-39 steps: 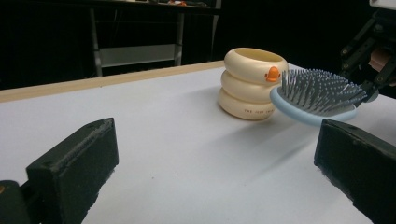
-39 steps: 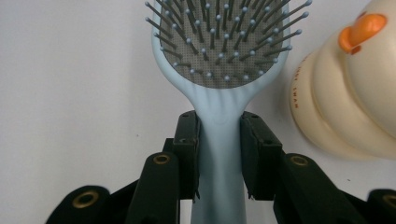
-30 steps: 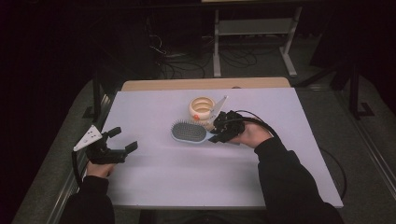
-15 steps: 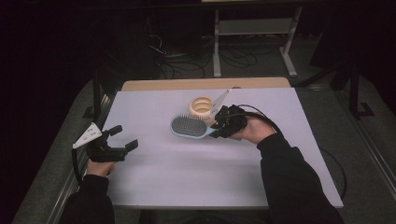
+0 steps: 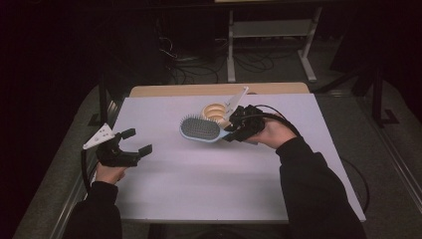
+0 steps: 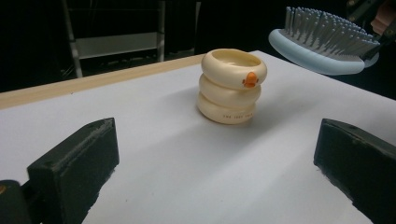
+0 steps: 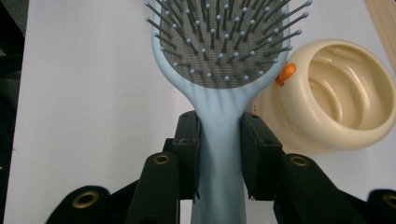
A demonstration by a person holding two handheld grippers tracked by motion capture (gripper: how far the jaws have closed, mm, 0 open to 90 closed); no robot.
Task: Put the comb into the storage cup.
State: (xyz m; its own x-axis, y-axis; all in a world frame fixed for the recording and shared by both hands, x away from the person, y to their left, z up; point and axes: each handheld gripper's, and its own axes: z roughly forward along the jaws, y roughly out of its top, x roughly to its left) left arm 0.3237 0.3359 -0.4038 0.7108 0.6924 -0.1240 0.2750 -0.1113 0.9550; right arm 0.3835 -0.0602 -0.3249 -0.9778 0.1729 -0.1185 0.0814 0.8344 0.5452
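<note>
A light blue hairbrush (image 5: pixel 200 130) with a grey bristle pad hangs above the white table, bristles up. My right gripper (image 5: pixel 232 130) is shut on its handle (image 7: pixel 219 140), both black pads pressed to the handle's sides. Just behind the brush stands a cream ringed cup (image 5: pixel 215 110) with a small orange beak (image 7: pixel 286 73); it rests on the table top (image 6: pixel 229 86). My left gripper (image 5: pixel 135 142) hovers over the table's left side, open, with nothing between its jaws. The brush head (image 6: pixel 324 44) shows raised at the upper right of the left gripper view.
The white table top (image 5: pixel 209 184) has a wooden strip (image 5: pixel 219 89) along its far edge. Beyond it stand a metal shelf frame (image 5: pixel 271 30) and loose cables on a dark floor. A person's dark sleeves (image 5: pixel 313 189) come in from the near edge.
My right gripper has lifted the hairbrush off the table and carried it slightly back toward the cup. My left gripper has risen a little and stays open.
</note>
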